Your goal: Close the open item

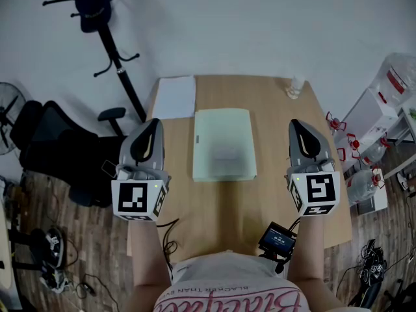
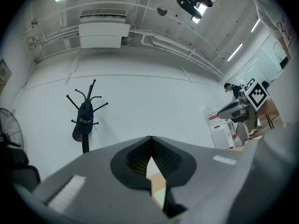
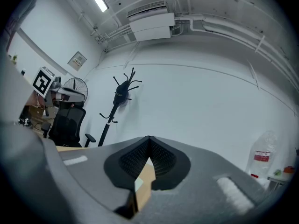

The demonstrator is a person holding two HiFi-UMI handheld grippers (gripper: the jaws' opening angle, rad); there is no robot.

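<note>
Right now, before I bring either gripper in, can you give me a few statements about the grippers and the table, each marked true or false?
1. The left gripper and the right gripper are both shut and hold nothing. True.
2. The left gripper is touching the pale green item. False: it is off to the item's left, clear of it.
3. The pale green item lies flat near the middle of the table, between the two grippers. True.
4. The white sheet lies at the table's far right corner. False: it is at the far left corner; a small clear container is at the far right.
5. A coat stand with a dark cap stands beyond the table. True.
</note>
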